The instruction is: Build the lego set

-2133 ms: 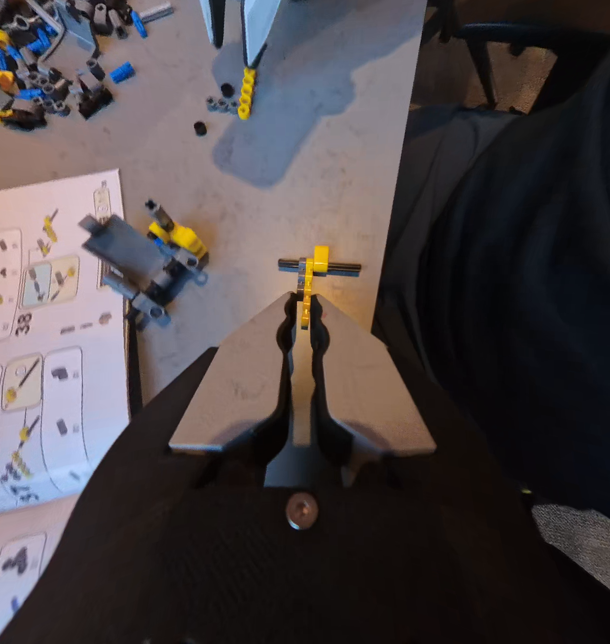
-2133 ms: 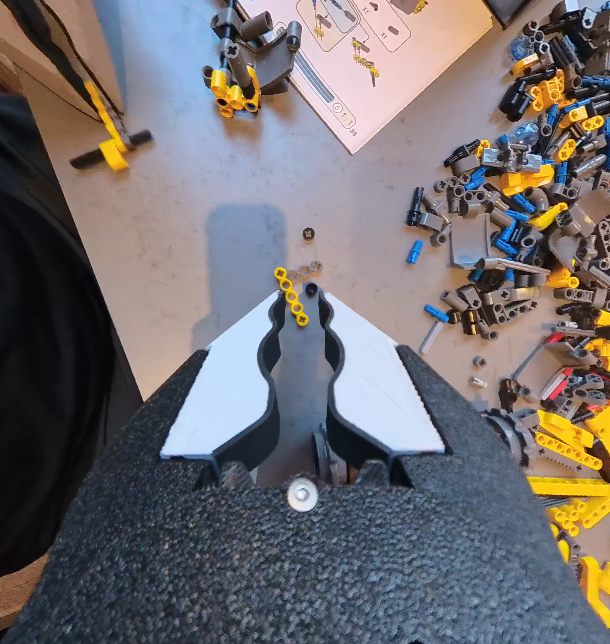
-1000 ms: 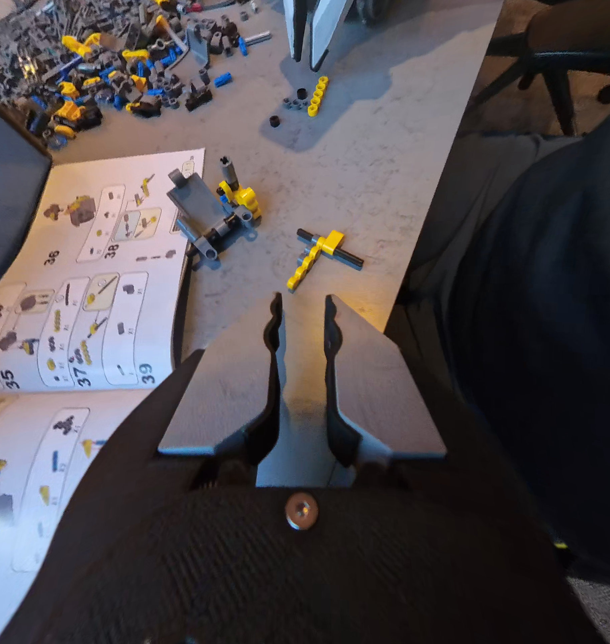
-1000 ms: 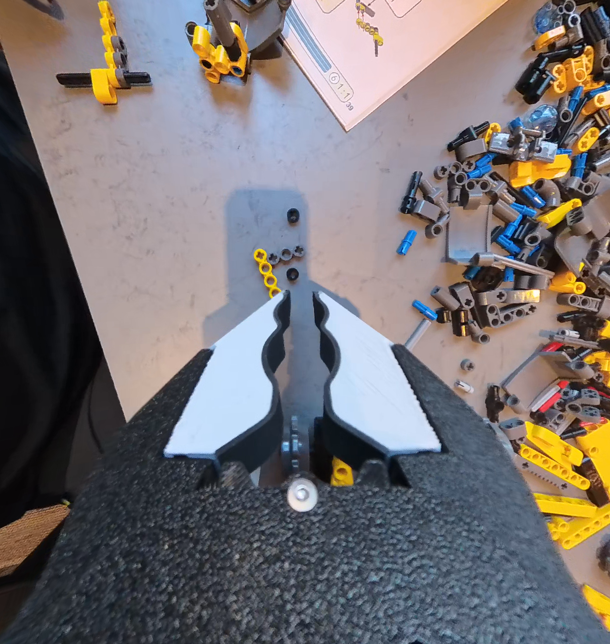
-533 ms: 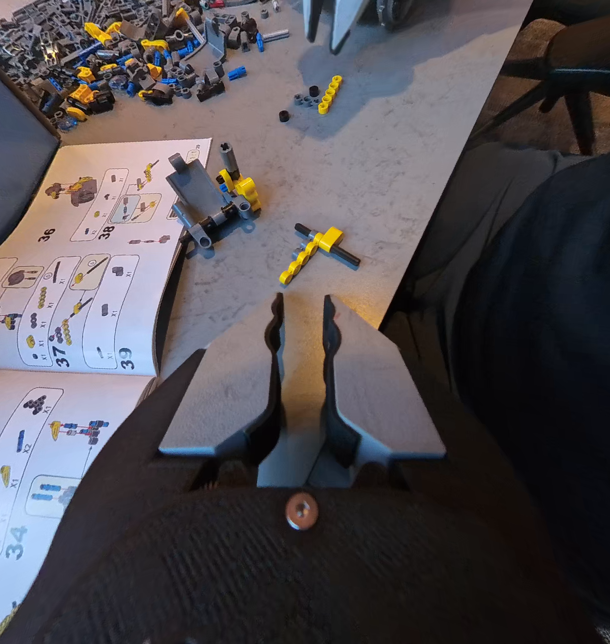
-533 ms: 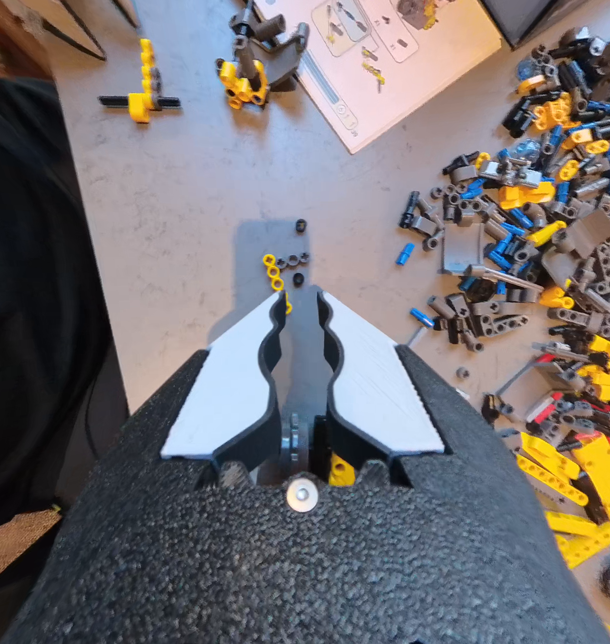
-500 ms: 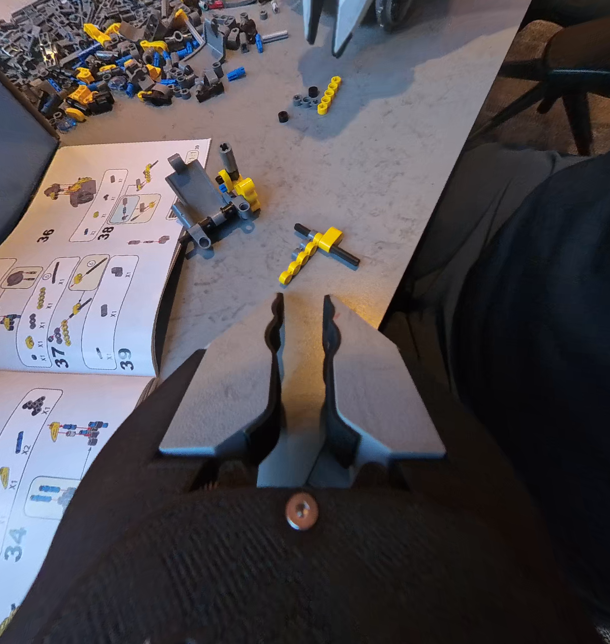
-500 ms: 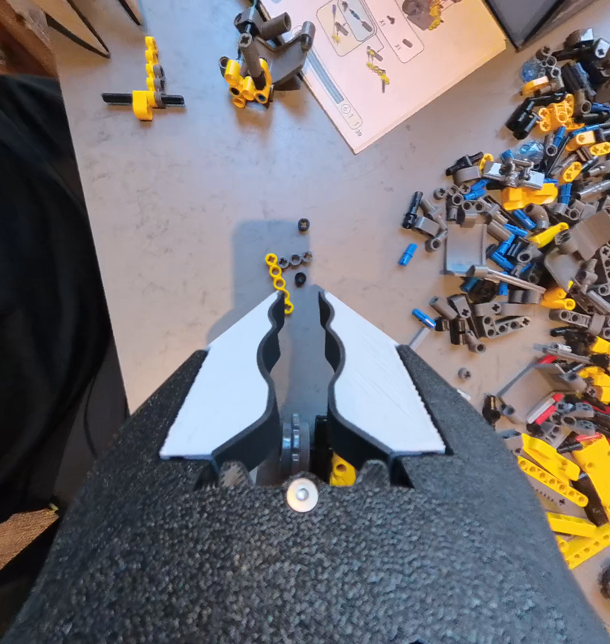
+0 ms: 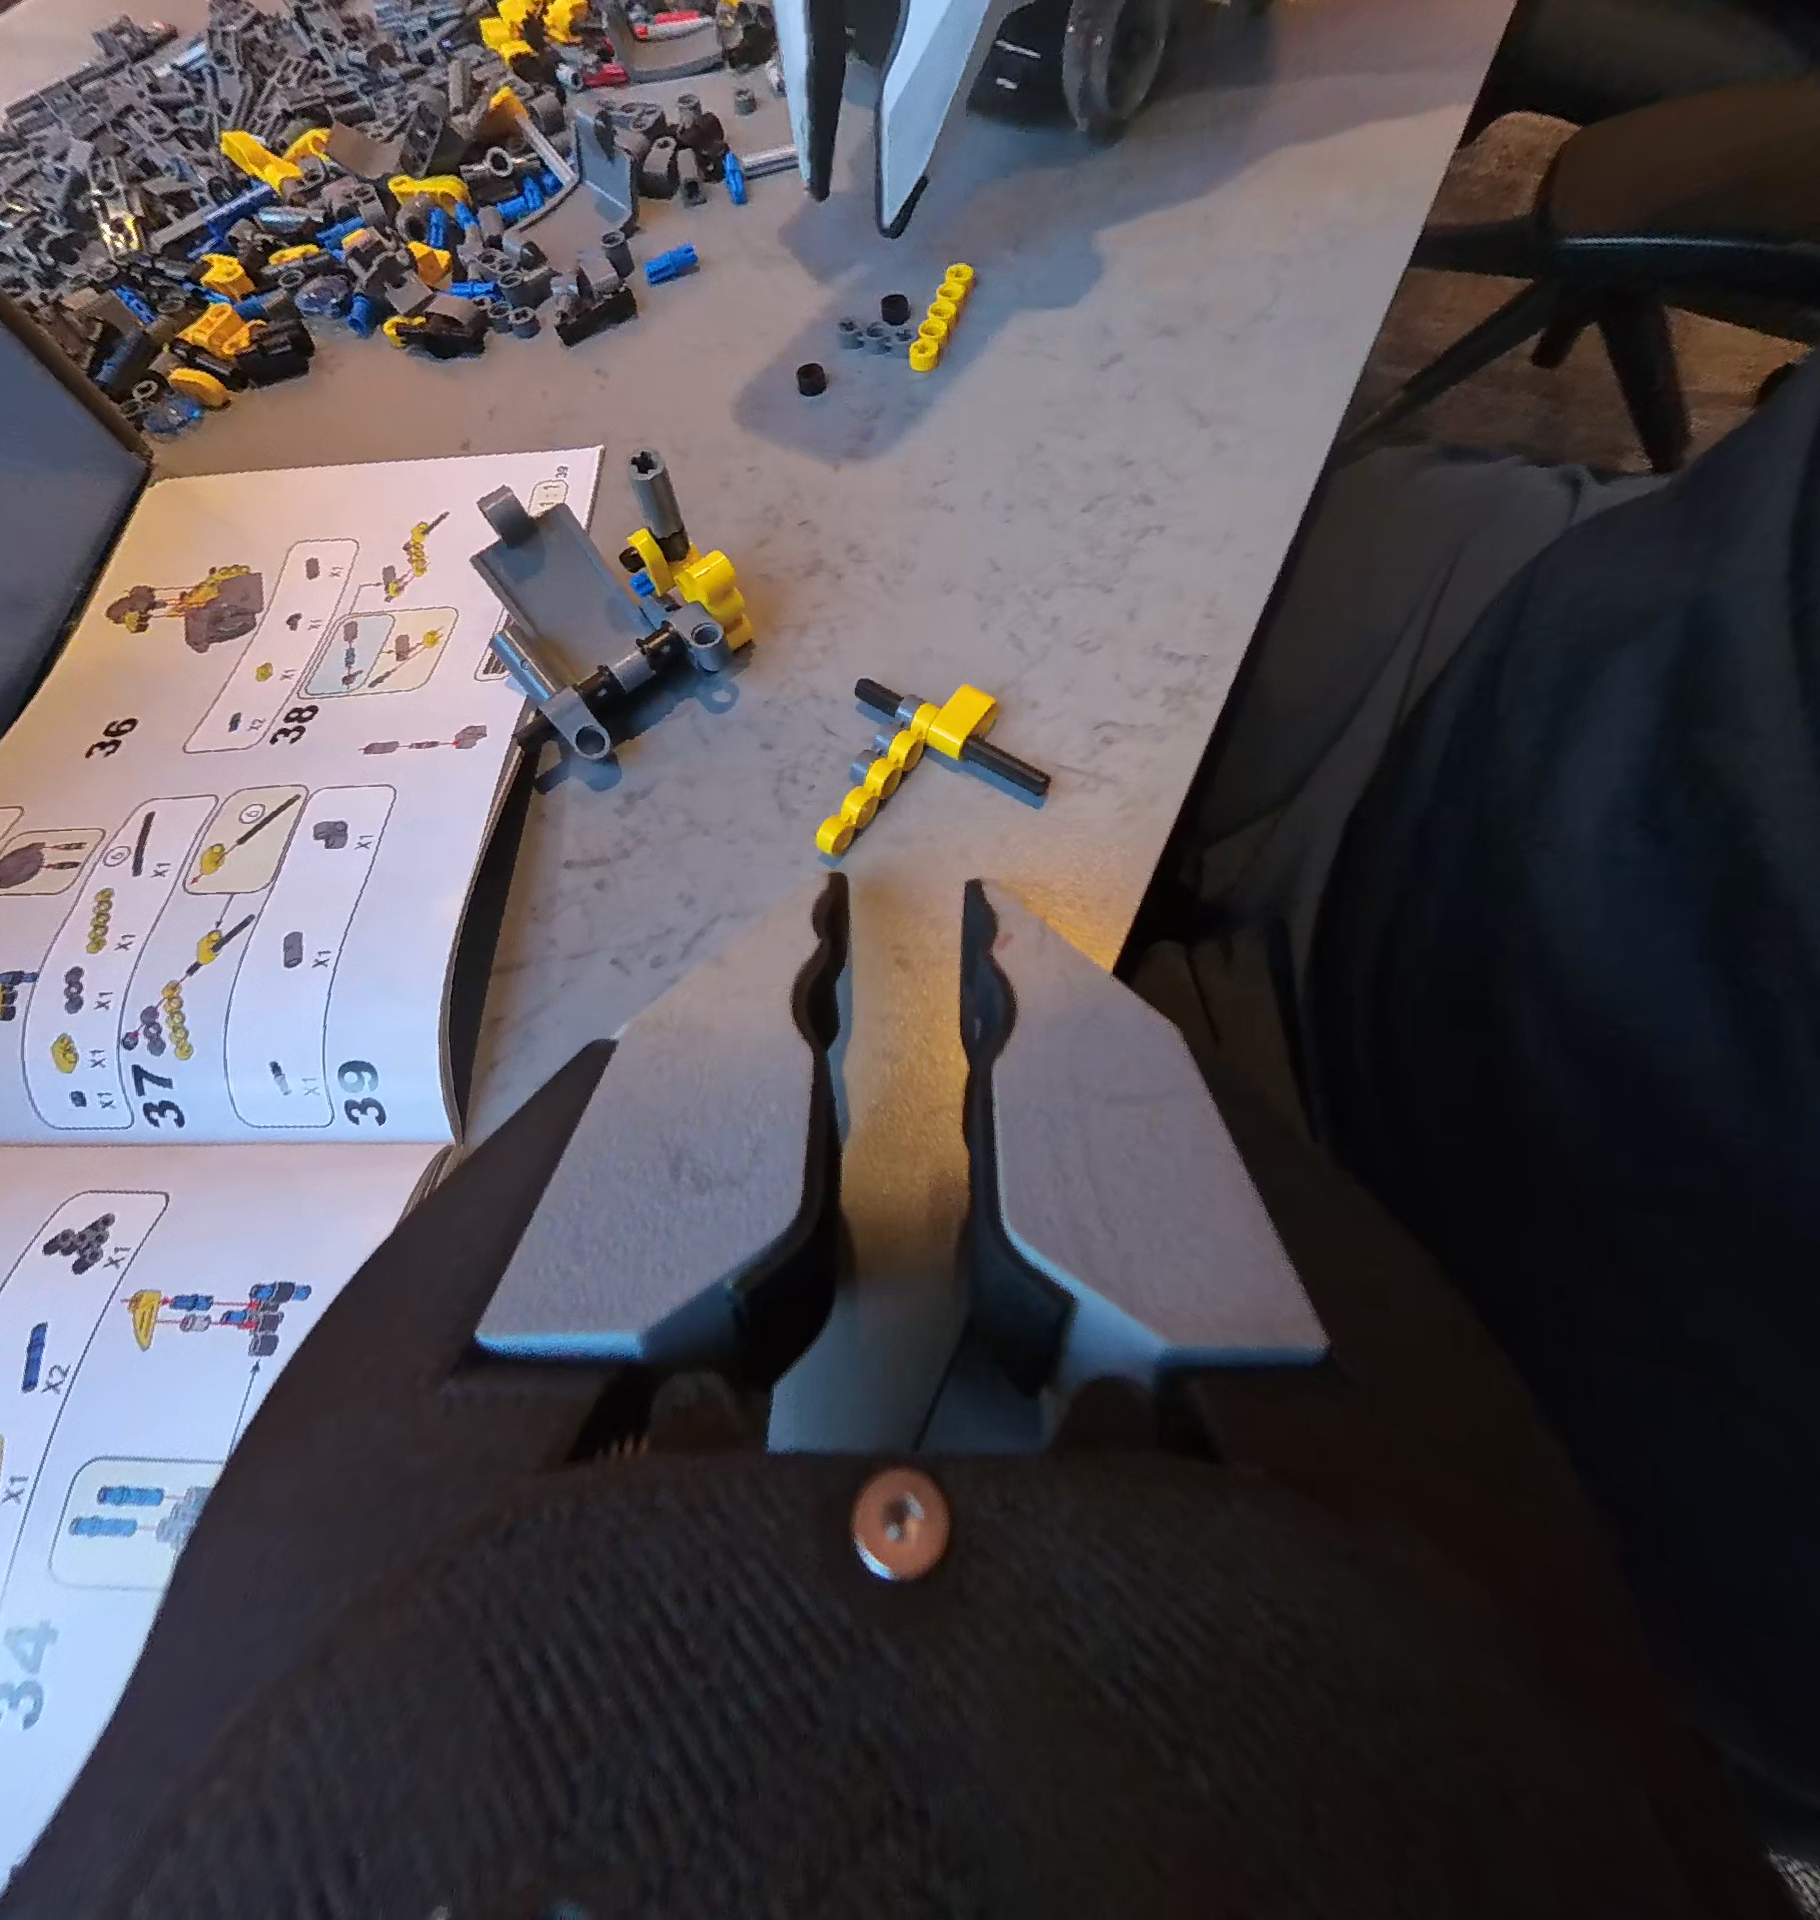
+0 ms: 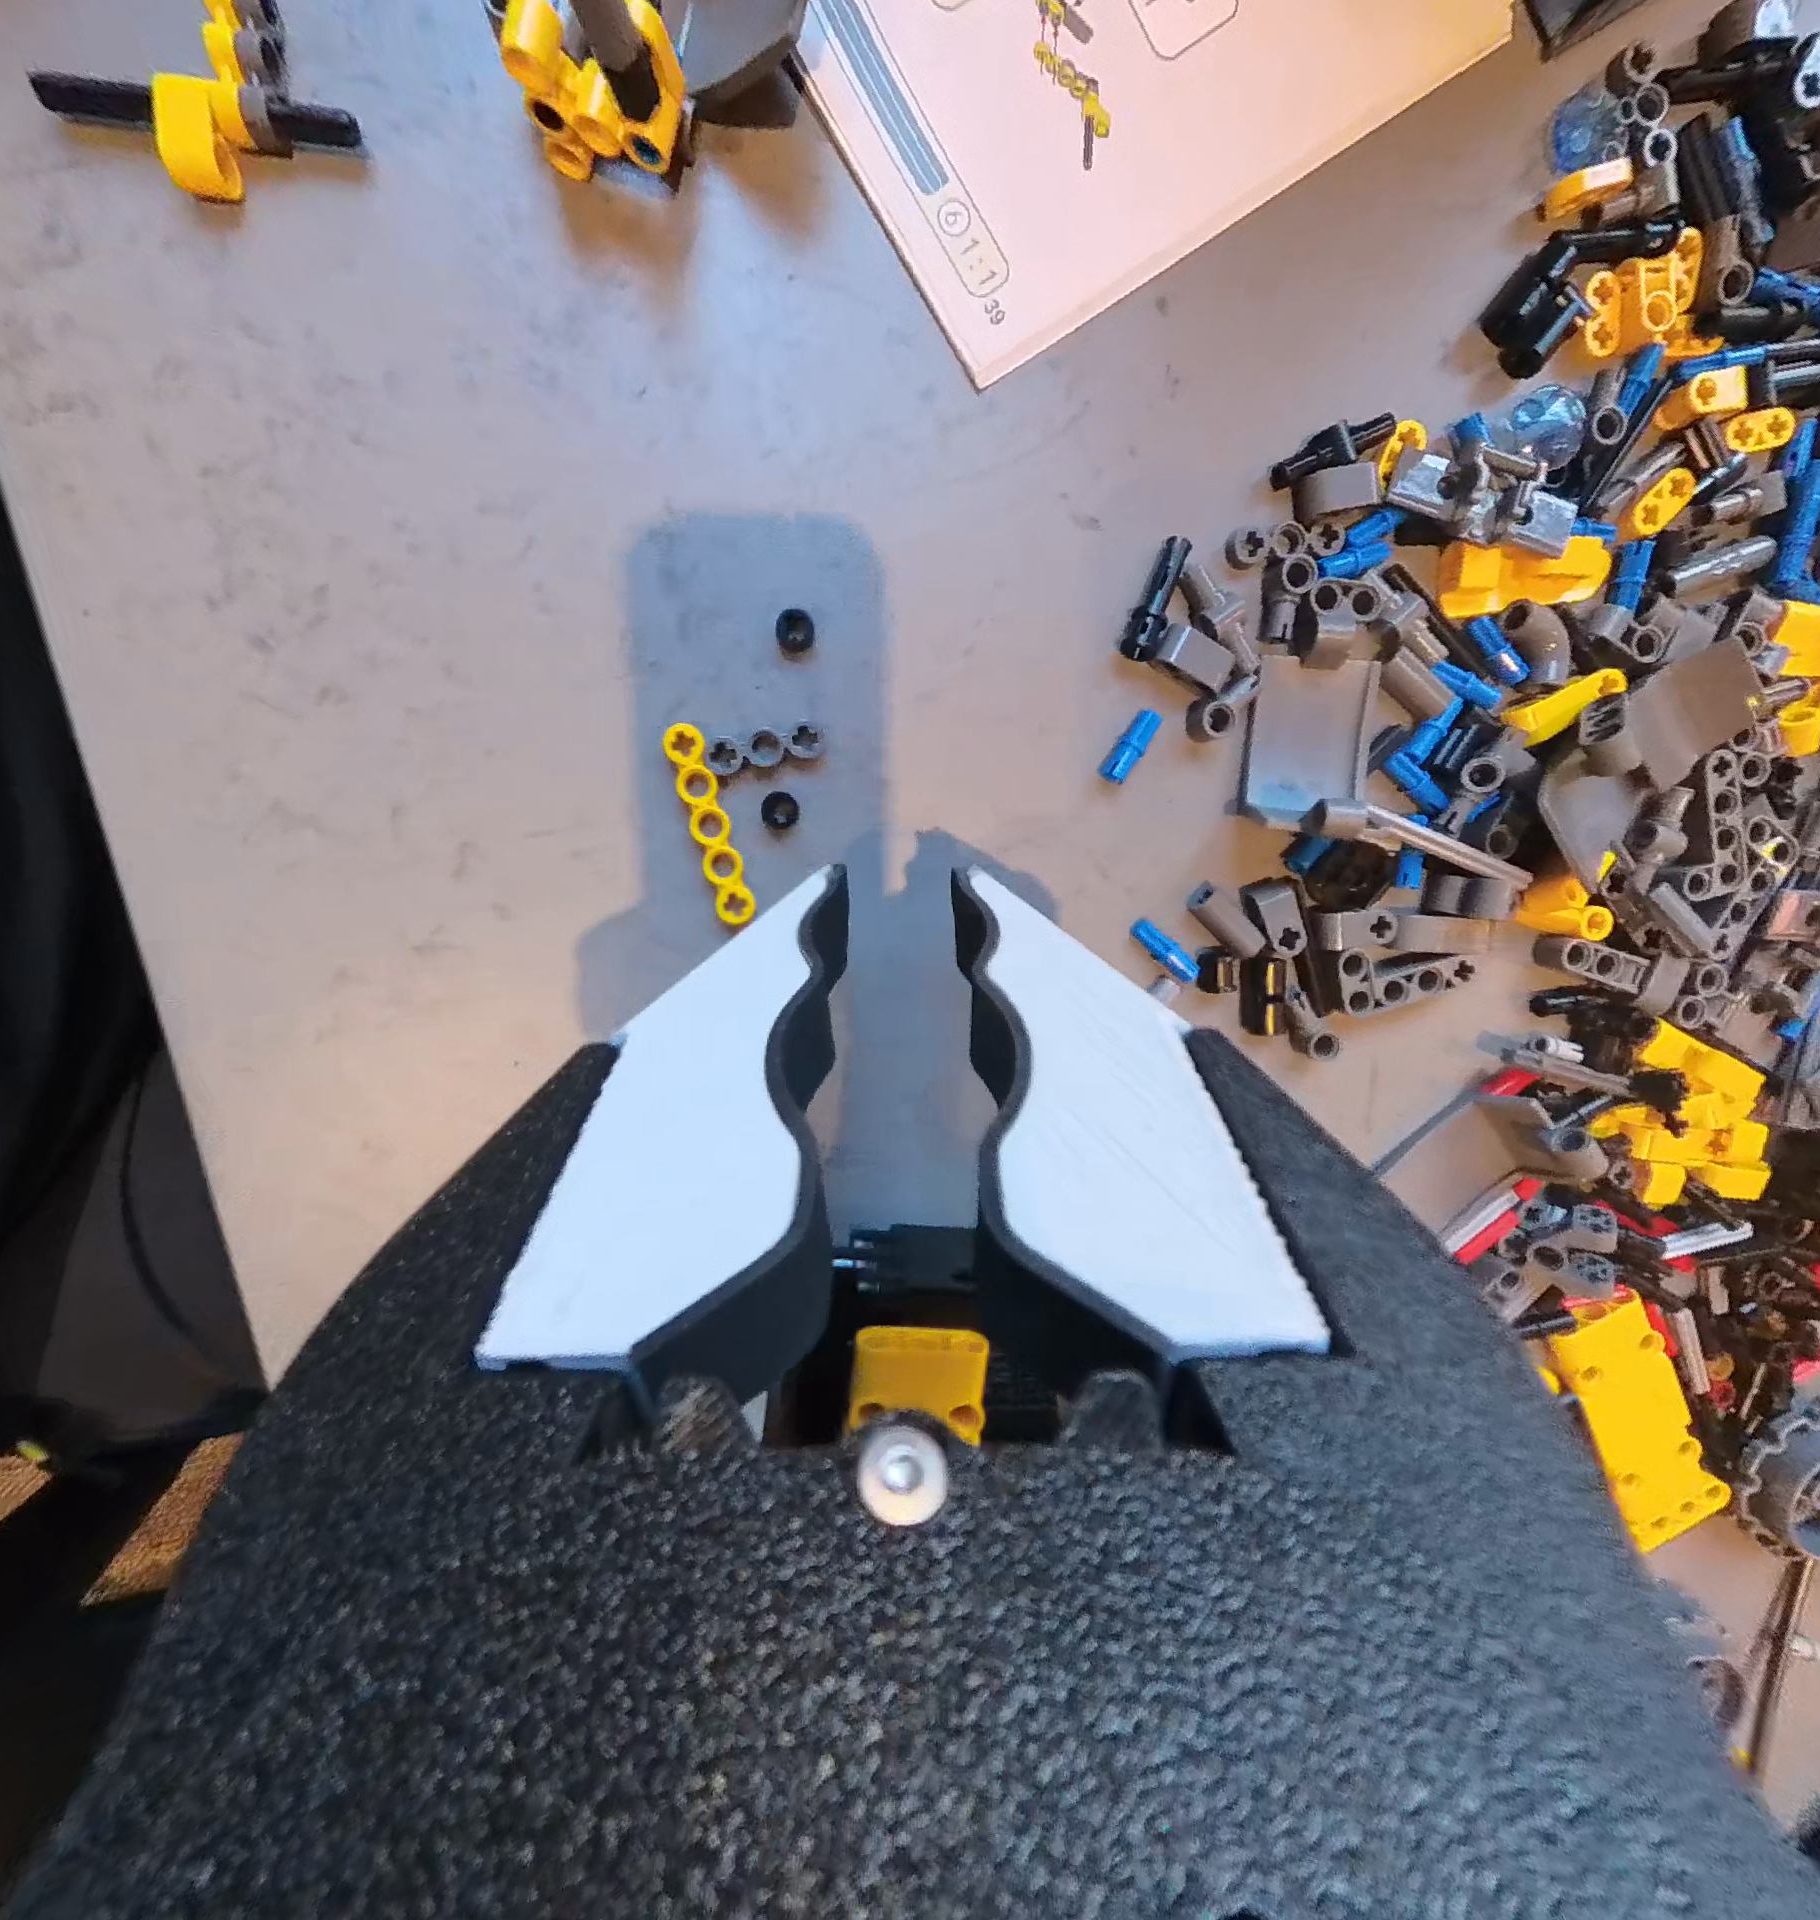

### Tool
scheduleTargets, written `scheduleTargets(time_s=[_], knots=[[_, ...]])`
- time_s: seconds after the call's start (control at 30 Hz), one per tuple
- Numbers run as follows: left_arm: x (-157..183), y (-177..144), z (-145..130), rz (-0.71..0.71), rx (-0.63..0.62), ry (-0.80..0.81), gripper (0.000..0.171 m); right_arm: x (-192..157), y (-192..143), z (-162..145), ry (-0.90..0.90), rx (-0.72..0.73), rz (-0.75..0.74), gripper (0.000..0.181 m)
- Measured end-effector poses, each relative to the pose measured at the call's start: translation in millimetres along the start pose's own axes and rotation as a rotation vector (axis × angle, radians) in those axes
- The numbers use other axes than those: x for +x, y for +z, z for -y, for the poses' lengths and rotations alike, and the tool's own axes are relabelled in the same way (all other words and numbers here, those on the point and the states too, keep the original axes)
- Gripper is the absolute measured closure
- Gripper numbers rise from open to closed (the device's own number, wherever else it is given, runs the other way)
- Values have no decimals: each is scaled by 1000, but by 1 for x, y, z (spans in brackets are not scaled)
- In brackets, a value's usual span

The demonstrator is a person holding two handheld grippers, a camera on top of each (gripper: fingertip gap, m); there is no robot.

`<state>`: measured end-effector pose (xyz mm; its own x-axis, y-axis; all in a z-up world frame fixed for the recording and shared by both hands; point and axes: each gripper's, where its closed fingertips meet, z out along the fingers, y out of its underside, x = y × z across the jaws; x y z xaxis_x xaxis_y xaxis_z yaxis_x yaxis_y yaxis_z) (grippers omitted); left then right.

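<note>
Left tongs (image 9: 901, 883) parted, empty, yellow beam-and-axle piece (image 9: 927, 753) just ahead; right tongs (image 10: 895, 878) parted, empty, yellow holed beam (image 10: 708, 821) just front-left.

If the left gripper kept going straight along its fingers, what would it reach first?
Probably the yellow beam on the black axle: the open left gripper points almost at its near end, though height above the table is unclear.

The left tool (image 9: 901, 894) has let go of the yellow beam-and-axle assembly (image 9: 921, 750), which now lies near the tabletop (image 9: 1041, 540) edge; its jaws are parted, drawn back.
</note>
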<state>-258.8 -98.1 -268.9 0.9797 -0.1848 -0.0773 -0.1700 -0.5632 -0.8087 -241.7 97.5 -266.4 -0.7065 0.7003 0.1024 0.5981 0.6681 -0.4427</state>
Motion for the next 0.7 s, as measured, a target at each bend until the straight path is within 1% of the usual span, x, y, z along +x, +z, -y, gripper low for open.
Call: scheduleTargets(time_s=[0.13, 0.33, 0.57, 0.7], knots=[[1, 0, 1, -21, 9, -9, 152, 1, 3, 0, -5, -21, 21, 162], [4, -1, 2, -58, 20, -33, 155, -2, 2, 11, -19, -4, 40, 163], [4, -1, 3, -55, 22, -29, 155, -5, 6, 5, -39, -49, 51, 163], [4, -1, 3, -54, 24, -25, 155, -8, 4, 8, -51, -60, 51, 164]])
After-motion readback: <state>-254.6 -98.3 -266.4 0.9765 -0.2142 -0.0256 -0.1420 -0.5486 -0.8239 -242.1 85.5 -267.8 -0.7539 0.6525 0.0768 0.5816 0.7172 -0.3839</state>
